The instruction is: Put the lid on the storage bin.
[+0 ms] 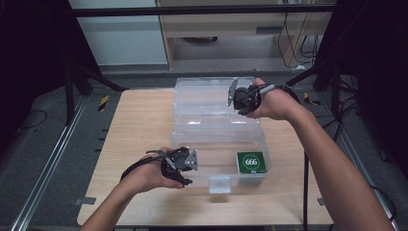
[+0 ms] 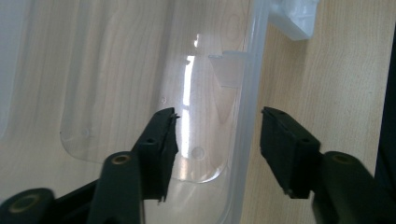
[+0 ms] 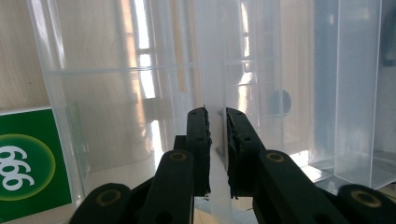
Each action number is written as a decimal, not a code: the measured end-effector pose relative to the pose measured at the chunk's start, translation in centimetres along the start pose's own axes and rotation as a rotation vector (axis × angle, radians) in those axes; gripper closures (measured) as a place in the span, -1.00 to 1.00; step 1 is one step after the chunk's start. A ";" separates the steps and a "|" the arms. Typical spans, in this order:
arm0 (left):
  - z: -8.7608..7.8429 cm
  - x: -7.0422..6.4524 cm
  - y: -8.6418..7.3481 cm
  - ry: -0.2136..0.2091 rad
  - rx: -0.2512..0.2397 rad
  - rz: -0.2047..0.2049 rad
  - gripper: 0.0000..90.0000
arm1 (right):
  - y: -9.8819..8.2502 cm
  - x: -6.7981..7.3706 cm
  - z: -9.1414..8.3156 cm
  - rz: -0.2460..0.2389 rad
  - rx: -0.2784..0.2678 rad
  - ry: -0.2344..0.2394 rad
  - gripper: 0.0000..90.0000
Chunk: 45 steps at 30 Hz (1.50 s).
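surface: i see a light wooden table (image 1: pixel 144 120), its grain running across the top, with the clear plastic box (image 1: pixel 219 144) standing open in the middle of it.
room: grey floor around the table, dark frame legs at both sides, a pale cabinet (image 1: pixel 240 29) and loose cables at the far wall.
box: its lid (image 1: pixel 211 94) is swung back toward the far edge; a white latch tab (image 1: pixel 220 184) hangs on the near wall.
contents: a green card (image 1: pixel 251 162) marked 666 lies in the near right corner of the box.
left gripper: my left gripper (image 1: pixel 185 166) sits at the near left corner of the box; in the left gripper view (image 2: pixel 217 140) the box wall runs up between the jaws, one jaw inside, one outside, with gaps on both sides, so it is released and not pressing.
right gripper: my right gripper (image 1: pixel 235 98) is up at the lid's right end; in the right gripper view (image 3: pixel 217 140) the jaws are clenched on the thin clear edge of the lid, pads tight against it.
card from the right: in the right gripper view the green card shows low at the left, well apart from the jaws.
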<state>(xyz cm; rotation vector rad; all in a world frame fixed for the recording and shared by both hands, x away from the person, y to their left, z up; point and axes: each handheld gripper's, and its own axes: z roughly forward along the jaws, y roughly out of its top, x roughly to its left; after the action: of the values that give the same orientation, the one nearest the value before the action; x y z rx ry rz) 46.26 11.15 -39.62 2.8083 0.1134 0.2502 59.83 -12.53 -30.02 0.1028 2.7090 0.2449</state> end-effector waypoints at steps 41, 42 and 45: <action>0.9 -0.9 -0.1 0.008 -0.033 -0.147 0.77 | 0.9 2.1 -2.0 -0.049 -0.004 0.018 0.95; 0.9 -1.0 -0.1 0.010 -0.033 -0.155 0.77 | 0.9 2.5 -2.3 -0.055 -0.009 0.014 0.94; 0.9 -1.0 -0.1 0.010 -0.041 -0.161 0.76 | 0.9 2.5 -2.3 -0.059 -0.012 0.013 0.93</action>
<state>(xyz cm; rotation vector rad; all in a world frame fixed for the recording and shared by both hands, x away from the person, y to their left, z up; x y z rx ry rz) 45.48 10.89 -40.66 2.7393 0.3312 0.2256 56.67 -11.73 -28.80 0.0181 2.7184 0.2453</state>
